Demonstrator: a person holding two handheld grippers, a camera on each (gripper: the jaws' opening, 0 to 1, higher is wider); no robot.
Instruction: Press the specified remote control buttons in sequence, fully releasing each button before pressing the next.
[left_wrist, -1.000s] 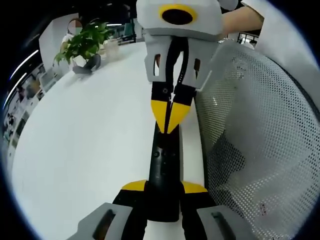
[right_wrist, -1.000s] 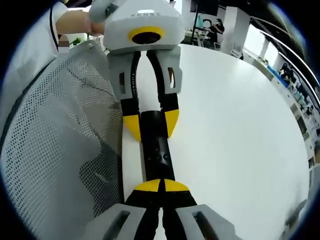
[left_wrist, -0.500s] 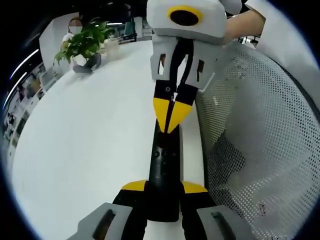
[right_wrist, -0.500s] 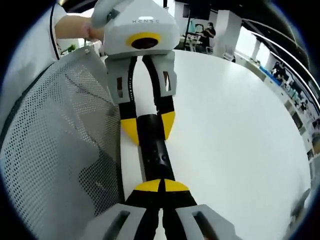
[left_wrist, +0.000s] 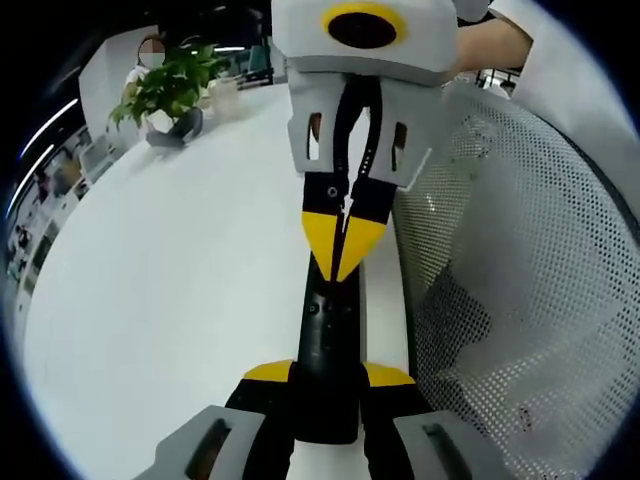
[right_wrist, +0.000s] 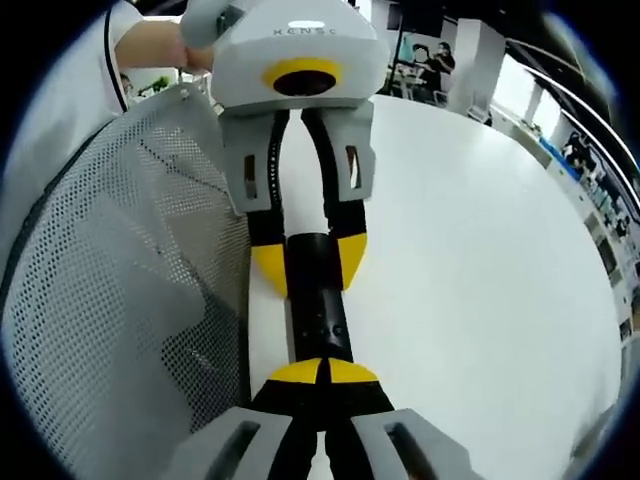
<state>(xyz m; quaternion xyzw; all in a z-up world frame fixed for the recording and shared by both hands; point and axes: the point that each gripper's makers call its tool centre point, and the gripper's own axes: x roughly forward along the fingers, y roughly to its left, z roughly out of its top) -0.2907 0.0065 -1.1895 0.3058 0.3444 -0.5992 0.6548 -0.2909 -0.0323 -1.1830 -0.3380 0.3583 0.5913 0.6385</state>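
A slim black remote (left_wrist: 328, 320) lies lengthwise over the white table (left_wrist: 180, 280). My left gripper (left_wrist: 328, 375) is shut on its near end, one yellow tip on each side. In the left gripper view my right gripper (left_wrist: 342, 250) comes down from the top, its yellow tips shut together and resting on the remote's upper face. In the right gripper view my right gripper (right_wrist: 322, 372) is shut, tips on the remote (right_wrist: 320, 310). Beyond them my left gripper (right_wrist: 310, 262) clamps the remote's far end. The button under the tips is hidden.
A grey mesh chair back (left_wrist: 520, 300) stands close along the table's edge beside the remote and shows as chair back (right_wrist: 110, 300) too. A potted plant (left_wrist: 170, 90) sits at the table's far side. A person's hand and white sleeve (left_wrist: 520, 50) hold the right gripper.
My right gripper has slid a little along the remote toward my left gripper after drawing back slightly. The left gripper keeps its hold on the remote.
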